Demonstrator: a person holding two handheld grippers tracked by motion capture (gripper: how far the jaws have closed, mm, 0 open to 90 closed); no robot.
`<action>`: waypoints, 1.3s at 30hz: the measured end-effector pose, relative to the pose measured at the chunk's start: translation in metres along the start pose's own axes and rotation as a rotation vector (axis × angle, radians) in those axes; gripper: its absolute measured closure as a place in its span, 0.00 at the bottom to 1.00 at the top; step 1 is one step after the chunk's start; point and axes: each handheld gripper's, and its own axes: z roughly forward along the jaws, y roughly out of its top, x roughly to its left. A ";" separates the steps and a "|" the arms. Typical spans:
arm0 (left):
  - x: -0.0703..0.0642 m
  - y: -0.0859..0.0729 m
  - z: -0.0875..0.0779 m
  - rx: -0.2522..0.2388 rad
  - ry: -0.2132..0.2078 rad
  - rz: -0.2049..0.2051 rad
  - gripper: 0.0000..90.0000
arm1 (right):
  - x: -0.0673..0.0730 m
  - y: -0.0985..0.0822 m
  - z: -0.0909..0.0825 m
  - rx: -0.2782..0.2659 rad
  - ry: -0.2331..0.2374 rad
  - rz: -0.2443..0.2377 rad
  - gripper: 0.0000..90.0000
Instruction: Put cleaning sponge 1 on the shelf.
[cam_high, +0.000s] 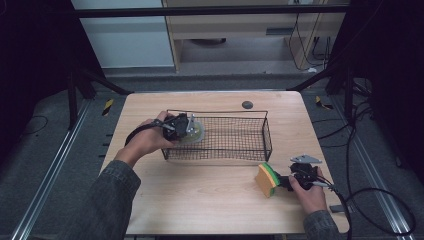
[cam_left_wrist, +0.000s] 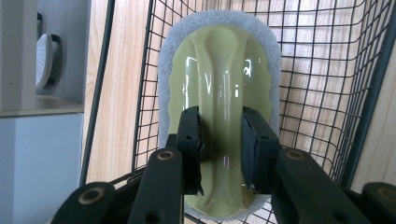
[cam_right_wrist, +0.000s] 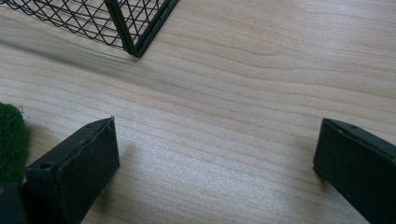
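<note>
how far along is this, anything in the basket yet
Partly. The left gripper is shut on the olive-green scrubber, holding it inside the wire basket; not yet released. Still left: the yellow-green sponge stands on the table just off the open right gripper.

Between your left gripper's (cam_left_wrist: 219, 149) jaws sits the raised ridge of an olive-green scrubber (cam_left_wrist: 219, 88) with a grey pad rim, inside the black wire basket (cam_high: 250, 142). Just outside your right gripper's (cam_right_wrist: 215, 168) wide-apart jaws stands a yellow-and-green sponge (cam_high: 266, 179) on edge.
</note>
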 end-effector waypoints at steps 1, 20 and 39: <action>-0.001 0.000 0.001 0.002 -0.006 -0.005 0.79 | 0.000 0.000 0.000 0.000 0.000 0.000 0.01; -0.001 -0.003 0.021 0.010 -0.058 -0.019 0.79 | 0.000 0.000 0.000 0.003 0.006 -0.001 0.01; -0.004 -0.001 0.032 0.037 -0.096 -0.037 0.78 | 0.000 0.000 0.000 0.003 0.006 -0.002 0.01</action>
